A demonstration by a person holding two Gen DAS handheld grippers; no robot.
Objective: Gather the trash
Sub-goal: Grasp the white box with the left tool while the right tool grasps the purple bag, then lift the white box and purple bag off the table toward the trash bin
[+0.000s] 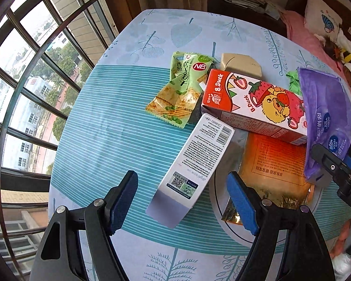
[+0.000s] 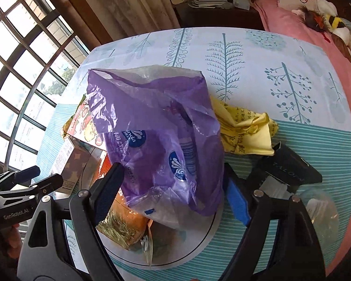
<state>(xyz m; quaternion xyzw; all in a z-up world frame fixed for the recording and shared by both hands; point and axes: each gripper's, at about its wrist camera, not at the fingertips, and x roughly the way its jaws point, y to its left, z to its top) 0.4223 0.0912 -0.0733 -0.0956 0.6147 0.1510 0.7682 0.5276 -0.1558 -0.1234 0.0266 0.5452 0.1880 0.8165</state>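
A heap of empty packaging lies on a table (image 1: 110,140) covered with a pale blue cloth printed with leaves and a wide band of teal and white stripes. In the left wrist view, the left claw (image 1: 182,202) hangs over the near part of the heap with its 2 blue-padded fingers spread apart; the lower end of 1 white and lilac box (image 1: 194,168), printed with small text, a barcode and a QR code, lies between them, and neither pad presses on it. Touching the top of that box is 1 red carton (image 1: 252,103) showing strawberries and a yellow cartoon duck. Left of the carton lie 2 green cracker wrappers (image 1: 177,91), overlapping each other. Behind the carton sits 1 beige box (image 1: 241,65). Under the carton lies 1 orange and gold foil packet (image 1: 276,171). In the right wrist view, the right claw (image 2: 173,192) stands wide and released around 1 crumpled purple plastic wrapper (image 2: 156,135), translucent, with white and blue logos; the wrapper rises between the fingers, and neither pad squeezes it. Just right of the wrapper lies 1 crumpled yellow sheet (image 2: 245,128) with dark writing, and near it 1 black box (image 2: 287,168). A pink bed (image 2: 304,23) stands beyond the table.
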